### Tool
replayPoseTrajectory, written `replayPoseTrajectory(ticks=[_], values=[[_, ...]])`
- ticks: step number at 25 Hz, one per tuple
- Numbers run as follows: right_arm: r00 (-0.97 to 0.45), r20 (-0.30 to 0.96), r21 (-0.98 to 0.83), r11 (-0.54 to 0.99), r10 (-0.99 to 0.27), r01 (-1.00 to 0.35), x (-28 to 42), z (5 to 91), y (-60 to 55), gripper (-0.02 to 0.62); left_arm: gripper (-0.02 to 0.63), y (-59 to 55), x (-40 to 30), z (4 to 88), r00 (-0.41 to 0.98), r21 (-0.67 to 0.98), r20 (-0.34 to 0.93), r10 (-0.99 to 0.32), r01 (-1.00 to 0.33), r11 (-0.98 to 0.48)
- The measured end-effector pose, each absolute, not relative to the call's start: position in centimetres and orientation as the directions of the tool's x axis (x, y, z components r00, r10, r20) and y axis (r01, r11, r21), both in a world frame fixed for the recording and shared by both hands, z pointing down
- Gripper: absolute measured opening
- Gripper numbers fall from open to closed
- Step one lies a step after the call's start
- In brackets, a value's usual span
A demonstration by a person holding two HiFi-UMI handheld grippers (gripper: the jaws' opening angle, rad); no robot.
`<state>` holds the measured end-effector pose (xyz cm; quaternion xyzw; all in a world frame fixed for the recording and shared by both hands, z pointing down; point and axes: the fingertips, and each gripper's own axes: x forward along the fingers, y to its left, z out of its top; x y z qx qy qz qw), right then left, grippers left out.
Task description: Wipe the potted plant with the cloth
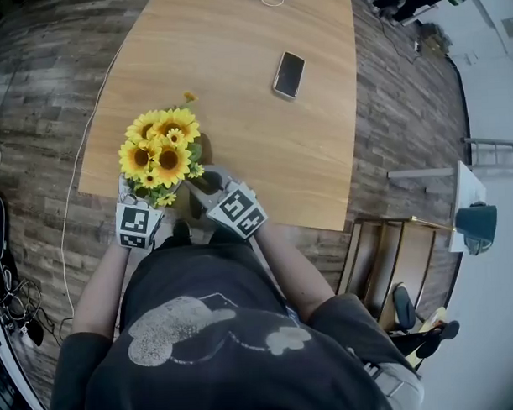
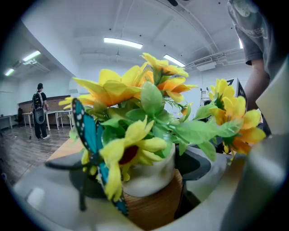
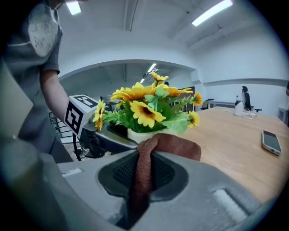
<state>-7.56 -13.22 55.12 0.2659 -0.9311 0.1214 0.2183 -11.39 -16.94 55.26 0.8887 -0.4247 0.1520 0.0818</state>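
- Shirt (image 1: 210, 328), dark, is filling the near edge of the head view, with both forearms reaching out to the table (image 1: 235, 66).
- Right gripper (image 1: 207, 189) is clenching a brown cloth (image 3: 174, 145), the fold spilling over its far tip, just right of the plant (image 1: 162, 153).
- Whether the cloth is touching the pot (image 2: 151, 198), I can't tell.
- Left gripper (image 1: 143, 202) is clasping that pot, jaws standing wide on either side of it, and a blue butterfly (image 2: 88, 131) is sitting among the yellow flowers.
- Plant is standing upright at the table's near left corner.
- Phone (image 1: 289, 74) is lying far right, well apart.
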Motion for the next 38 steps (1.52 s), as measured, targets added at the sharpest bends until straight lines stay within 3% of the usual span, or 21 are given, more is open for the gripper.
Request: replayPoseTrajectory(ticks=[11, 15, 20, 31, 38], values=[[-0.656, 0.453, -0.107, 0.693, -0.604, -0.713, -3.4, 53.7, -13.5, 0.044, 0.48, -17.9, -10.0, 55.5, 0.617, 0.015, 0.355, -0.703, -0.755, -0.655], [-0.6, 0.447, -0.106, 0.627, -0.664, -0.772, -1.7, 53.3, -13.9, 0.044, 0.579, -18.8, -9.8, 54.8, 0.601, -0.016, 0.328, -0.729, -0.768, -0.64], [-0.528, 0.45, -0.112, 0.541, -0.72, -0.834, -0.1, 53.6, -13.7, 0.044, 0.611, -18.1, -10.5, 54.7, 0.601, -0.029, 0.317, -0.734, -0.767, -0.641], [-0.368, 0.426, -0.083, 0.369, -0.827, -0.926, 4.4, 51.7, -12.8, 0.046, 0.609, -15.8, -11.8, 55.1, 0.59, 0.056, 0.304, -0.748, -0.795, -0.604], [-0.349, 0.378, -0.11, 0.332, -0.858, -0.937, 6.9, 50.2, -10.5, 0.046, 0.579, -13.3, -11.0, 54.1, 0.568, 0.006, 0.286, -0.772, -0.807, -0.591]])
